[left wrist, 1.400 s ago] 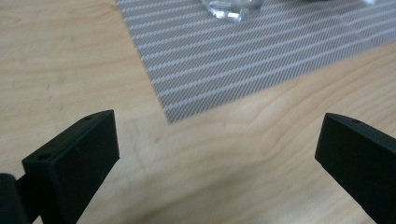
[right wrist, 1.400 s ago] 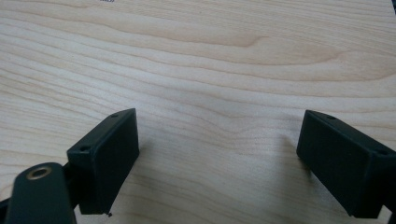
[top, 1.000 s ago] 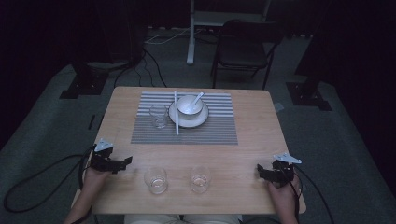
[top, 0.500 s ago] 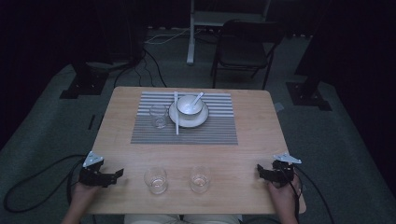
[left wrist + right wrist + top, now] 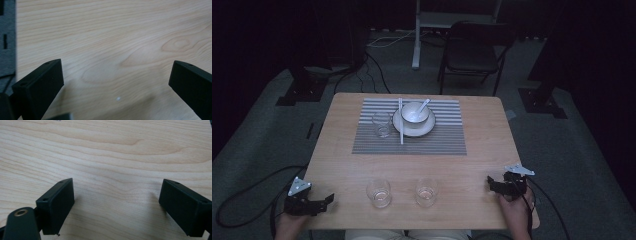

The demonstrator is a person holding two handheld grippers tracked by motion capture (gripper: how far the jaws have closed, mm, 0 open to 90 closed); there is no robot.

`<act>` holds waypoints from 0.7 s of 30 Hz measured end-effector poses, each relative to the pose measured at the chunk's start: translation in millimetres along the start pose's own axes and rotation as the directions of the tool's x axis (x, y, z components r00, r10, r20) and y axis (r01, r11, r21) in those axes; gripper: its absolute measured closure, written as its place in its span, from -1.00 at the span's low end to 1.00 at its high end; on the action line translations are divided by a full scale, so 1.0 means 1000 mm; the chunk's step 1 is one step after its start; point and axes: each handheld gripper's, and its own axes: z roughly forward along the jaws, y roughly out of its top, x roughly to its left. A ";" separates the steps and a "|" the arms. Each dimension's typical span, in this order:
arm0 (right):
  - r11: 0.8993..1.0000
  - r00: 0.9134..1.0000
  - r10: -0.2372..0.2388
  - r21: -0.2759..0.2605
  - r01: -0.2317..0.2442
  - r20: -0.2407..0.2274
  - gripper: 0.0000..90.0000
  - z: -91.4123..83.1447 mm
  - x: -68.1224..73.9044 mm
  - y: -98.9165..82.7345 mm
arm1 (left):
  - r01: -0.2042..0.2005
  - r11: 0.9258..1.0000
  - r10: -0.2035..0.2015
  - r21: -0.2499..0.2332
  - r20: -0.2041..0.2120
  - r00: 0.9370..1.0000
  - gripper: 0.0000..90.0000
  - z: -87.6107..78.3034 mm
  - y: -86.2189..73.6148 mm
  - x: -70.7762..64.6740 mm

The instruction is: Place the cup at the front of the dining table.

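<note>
Both jaws spread wide, the left gripper point(image 5: 324, 201) sits at the light wooden table's point(image 5: 482, 165) near left corner, the right gripper point(image 5: 492, 184) near its right edge. Two clear empty drinking glasses point(image 5: 378, 193) stand between them along the near edge.

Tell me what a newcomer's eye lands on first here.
First the white bowl with a spoon in it, on a plate on the striped placemat at the table's far side. Next, two clear glasses side by side at the near edge. The left gripper and right gripper sit open at the near corners.
</note>
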 end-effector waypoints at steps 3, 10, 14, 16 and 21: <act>1.000 1.000 0.000 0.000 0.000 0.000 -0.73 0.000 0.000 0.000 | 0.011 1.000 -0.011 -0.013 -0.009 1.000 -1.00 -0.005 -0.003 0.001; 1.000 1.000 0.000 0.000 0.000 0.000 -0.73 0.000 0.000 0.000 | 0.000 1.000 -0.002 -0.025 -0.049 0.999 -1.00 -0.016 -0.014 -0.002; 1.000 1.000 0.000 0.000 0.000 0.000 -0.73 0.000 0.000 0.000 | -0.014 1.000 0.013 -0.005 -0.095 0.995 -1.00 -0.020 -0.020 -0.002; 1.000 1.000 0.000 0.000 0.000 0.000 -0.73 0.000 0.000 0.000 | -0.007 1.000 0.007 0.000 -0.104 0.995 -1.00 -0.020 -0.022 -0.001; 1.000 1.000 0.000 0.000 0.000 0.000 -0.73 0.000 0.000 0.000 | -0.033 0.999 0.031 -0.014 -0.145 0.989 -1.00 -0.026 -0.027 -0.004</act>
